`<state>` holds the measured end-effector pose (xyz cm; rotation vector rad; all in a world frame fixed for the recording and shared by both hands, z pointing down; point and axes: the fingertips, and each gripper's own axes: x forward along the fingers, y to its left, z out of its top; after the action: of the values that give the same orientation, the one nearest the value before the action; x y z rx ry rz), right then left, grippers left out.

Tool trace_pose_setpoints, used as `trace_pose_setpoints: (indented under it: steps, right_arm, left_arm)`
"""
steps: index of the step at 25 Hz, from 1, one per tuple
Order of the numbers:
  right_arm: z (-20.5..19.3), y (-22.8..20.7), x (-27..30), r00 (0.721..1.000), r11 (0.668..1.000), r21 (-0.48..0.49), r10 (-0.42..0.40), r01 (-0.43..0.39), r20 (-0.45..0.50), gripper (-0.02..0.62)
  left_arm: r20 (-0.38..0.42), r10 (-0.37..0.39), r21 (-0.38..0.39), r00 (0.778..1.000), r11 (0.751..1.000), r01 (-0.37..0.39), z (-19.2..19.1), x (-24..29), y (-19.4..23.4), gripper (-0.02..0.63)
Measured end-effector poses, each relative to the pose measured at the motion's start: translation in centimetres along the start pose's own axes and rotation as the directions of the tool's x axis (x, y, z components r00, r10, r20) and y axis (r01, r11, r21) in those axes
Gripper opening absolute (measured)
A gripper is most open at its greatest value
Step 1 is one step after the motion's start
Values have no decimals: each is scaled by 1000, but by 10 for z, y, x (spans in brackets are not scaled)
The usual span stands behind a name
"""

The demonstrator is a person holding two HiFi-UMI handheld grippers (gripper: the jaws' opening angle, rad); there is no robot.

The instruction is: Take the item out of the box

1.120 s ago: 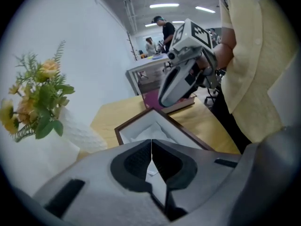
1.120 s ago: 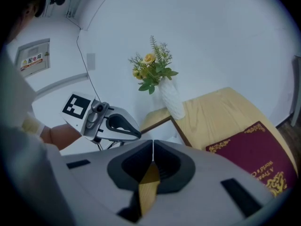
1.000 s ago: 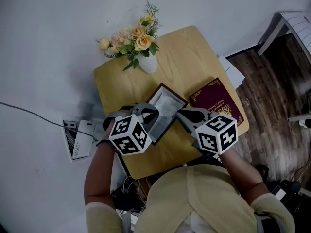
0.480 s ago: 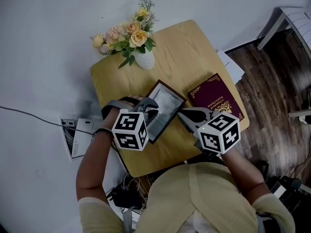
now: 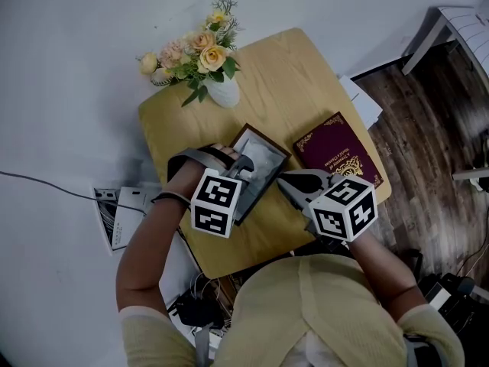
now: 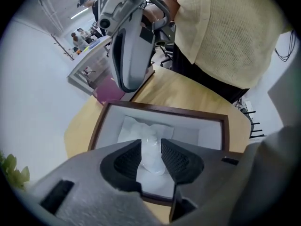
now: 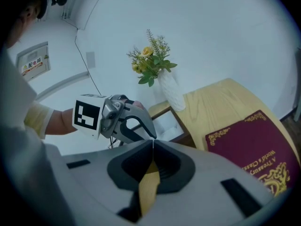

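A vase (image 5: pixel 222 92) of yellow and pink flowers (image 5: pixel 191 52) is standing on the wooden table (image 5: pixel 306 75), well beyond the fingertips of both grippers. A dark red book (image 5: pixel 340 155) with gold print is lying flat just past the right gripper's (image 5: pixel 286 183) fingertips. A white cable (image 5: pixel 46 182) is running over the floor, far out to the side of the left gripper (image 5: pixel 239 167).

The right gripper is hanging over the table just beside the box (image 5: pixel 269 141). Its fingers are pressing tip to tip and are holding nothing. In the head view the left gripper's own body is covering the near part of the box.

The box has a dark brown rim, is white inside and is open on top. It is sitting right under the left gripper, which is pointing down into it. The left fingers (image 6: pixel 124 161) have just been opening. They are standing apart, one on each side of the item (image 6: pixel 141 131), and are not squeezing it. The item is lying inside the box, in the gap between the left fingers and reaching out beyond their tips. It is looking white, soft, crumpled and a little shiny.
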<state>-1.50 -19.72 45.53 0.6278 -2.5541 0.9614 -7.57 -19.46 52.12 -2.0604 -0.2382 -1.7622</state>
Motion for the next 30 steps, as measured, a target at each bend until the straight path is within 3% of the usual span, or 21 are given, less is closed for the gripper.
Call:
trace_pose_setpoints:
  steps: [3, 9, 15, 26, 30]
  right_arm:
    - [-3, 1, 1, 1000, 1000, 3, 5, -5, -6, 31]
    - [-7, 2, 0, 1000, 999, 35, 24, -24, -7, 31]
    - [-8, 1, -1, 1000, 1000, 16, 14, -14, -10, 31]
    - [-9, -1, 0, 1000, 999, 33, 21, -21, -12, 31]
    - [-8, -1, 1, 1000, 999, 39, 22, -22, -8, 31]
  left_arm:
    - [-7, -32, 45, 999, 998, 32, 4, 3, -4, 164]
    - [-49, -48, 197, 998, 979, 57, 8, 15, -6, 173]
    - [-108, -118, 192, 987, 972, 137, 0, 27, -13, 230]
    - [-203, -139, 248, 969, 950, 189, 0, 39, -19, 233]
    - [-230, -163, 233, 959, 948, 217, -2, 41, -22, 244]
